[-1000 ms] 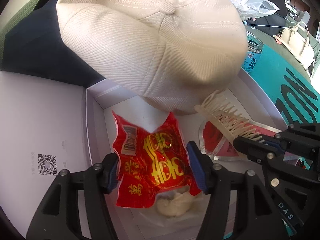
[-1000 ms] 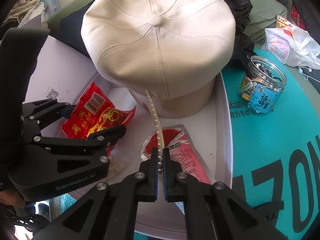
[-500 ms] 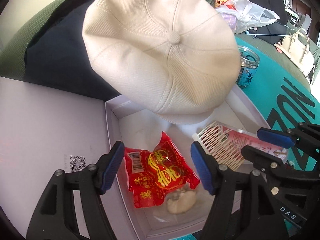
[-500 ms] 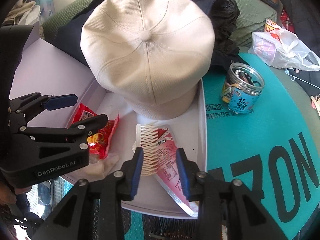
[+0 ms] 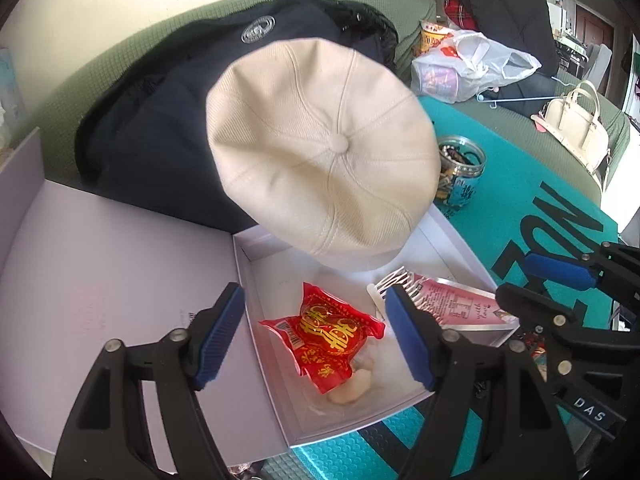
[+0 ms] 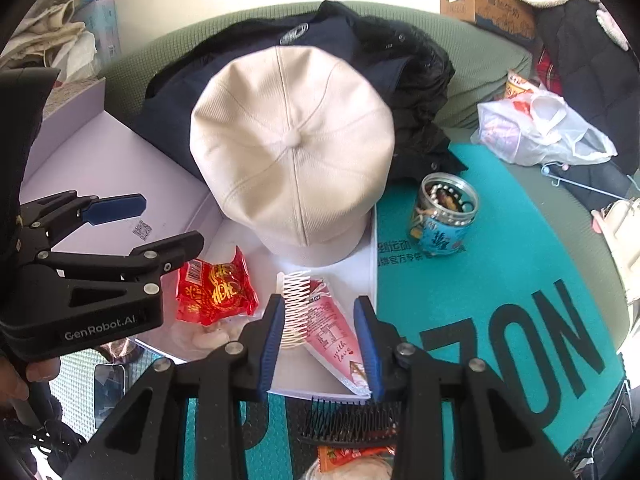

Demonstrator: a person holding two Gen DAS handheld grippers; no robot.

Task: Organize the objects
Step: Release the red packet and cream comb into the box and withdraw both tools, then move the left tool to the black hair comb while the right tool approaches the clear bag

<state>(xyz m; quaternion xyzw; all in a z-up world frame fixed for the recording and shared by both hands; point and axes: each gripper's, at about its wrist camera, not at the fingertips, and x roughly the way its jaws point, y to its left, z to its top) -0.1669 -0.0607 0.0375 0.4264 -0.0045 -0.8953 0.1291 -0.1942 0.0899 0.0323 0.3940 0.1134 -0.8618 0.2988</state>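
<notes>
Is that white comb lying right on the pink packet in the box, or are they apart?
Touching. In the right wrist view the white comb lies across the left edge of the pink packet, its teeth overlapping the wrapper with no gap between them.

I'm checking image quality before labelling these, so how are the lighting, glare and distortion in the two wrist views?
Left wrist view: bright daylight, sharp focus, glare on the red snack packet, heavy fisheye bending at the dark corners. Right wrist view: the cream cap looks slightly washed out and the wall behind is overexposed; the teal mat curves with the lens; no motion blur.
</notes>
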